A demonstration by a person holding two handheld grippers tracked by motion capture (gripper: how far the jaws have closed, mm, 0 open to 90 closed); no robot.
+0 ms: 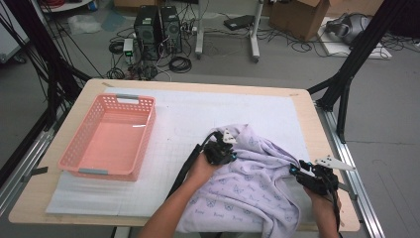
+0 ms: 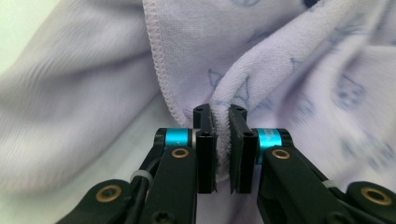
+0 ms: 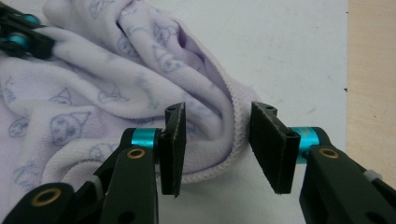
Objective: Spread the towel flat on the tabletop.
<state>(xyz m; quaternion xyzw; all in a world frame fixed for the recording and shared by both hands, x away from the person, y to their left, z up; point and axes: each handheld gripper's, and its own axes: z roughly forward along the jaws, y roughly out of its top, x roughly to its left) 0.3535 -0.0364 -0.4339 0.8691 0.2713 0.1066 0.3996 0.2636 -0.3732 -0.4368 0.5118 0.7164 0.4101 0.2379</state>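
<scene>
Pink basket (image 1: 106,136) left of towel (image 1: 247,188)

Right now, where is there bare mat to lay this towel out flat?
The white mat is bare between the pink basket and the lilac towel, and along the far edge behind the towel. The near right corner is crowded: left gripper and right gripper both work at the bunched cloth.

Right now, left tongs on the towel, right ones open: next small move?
Probably close the right tongs on the towel hem fold between their pads. The left tongs already pinch a fold, while the right pads stand apart around the stitched edge without pressing it. Both grips seem needed before lifting.
</scene>
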